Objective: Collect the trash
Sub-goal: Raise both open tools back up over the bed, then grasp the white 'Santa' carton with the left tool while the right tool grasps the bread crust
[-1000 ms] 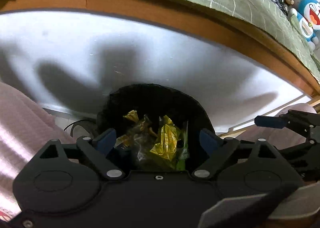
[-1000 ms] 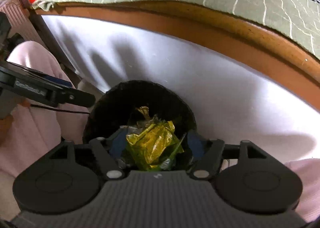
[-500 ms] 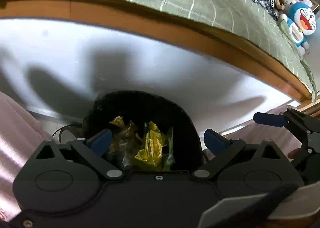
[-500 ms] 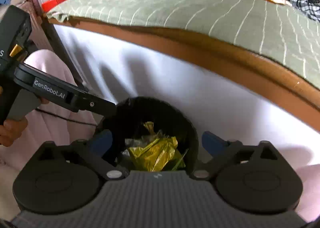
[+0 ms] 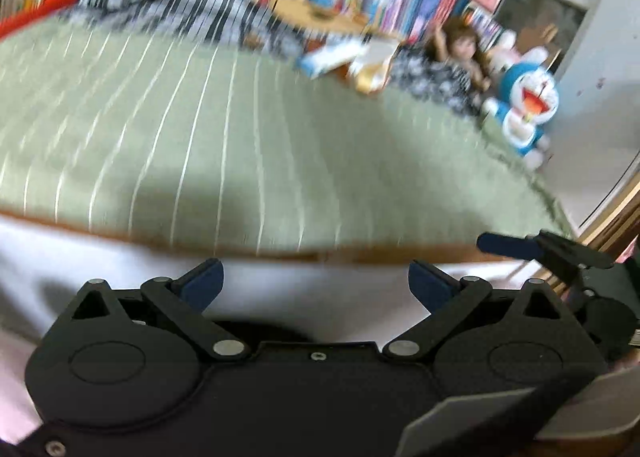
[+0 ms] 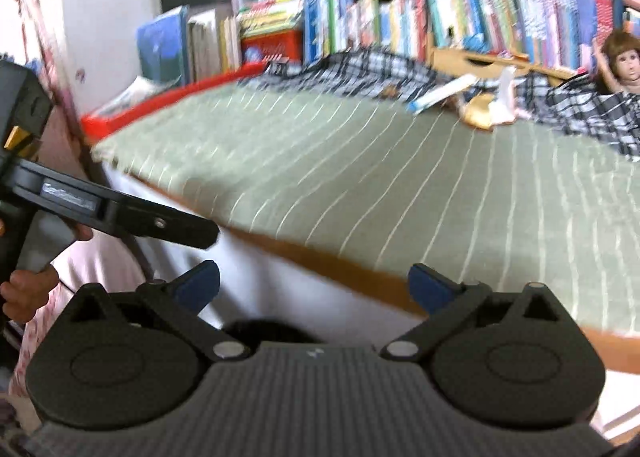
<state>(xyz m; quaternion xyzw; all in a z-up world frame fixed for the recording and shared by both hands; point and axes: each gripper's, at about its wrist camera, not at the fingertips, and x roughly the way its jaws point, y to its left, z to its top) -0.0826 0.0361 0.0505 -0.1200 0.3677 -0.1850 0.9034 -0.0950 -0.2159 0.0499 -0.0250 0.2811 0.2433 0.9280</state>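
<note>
My left gripper [image 5: 316, 283] is open and holds nothing, raised to the level of the bed edge. My right gripper [image 6: 316, 285] is open and empty too. Only a dark sliver of the black trash bin [image 5: 256, 328] [image 6: 260, 327] shows, just above each gripper's body; the gold and green wrappers in it are hidden. On the green striped bedspread [image 5: 240, 129] [image 6: 400, 177] far ahead lie a thin book [image 6: 440, 93] and a white and yellow scrap [image 6: 494, 107]. The view is blurred by motion.
The wooden bed edge [image 6: 340, 263] and white bed side [image 5: 312, 289] lie right ahead. A checked blanket [image 6: 360, 69], a doll [image 6: 622, 65], a blue plush toy [image 5: 528, 105] and rows of books [image 6: 480, 13] line the back. A hand [image 6: 24, 291] holds the left gripper.
Both grippers have risen and tilted up from the bin to the bed top. The bin and its wrappers have dropped almost out of sight. Both stayed open.
</note>
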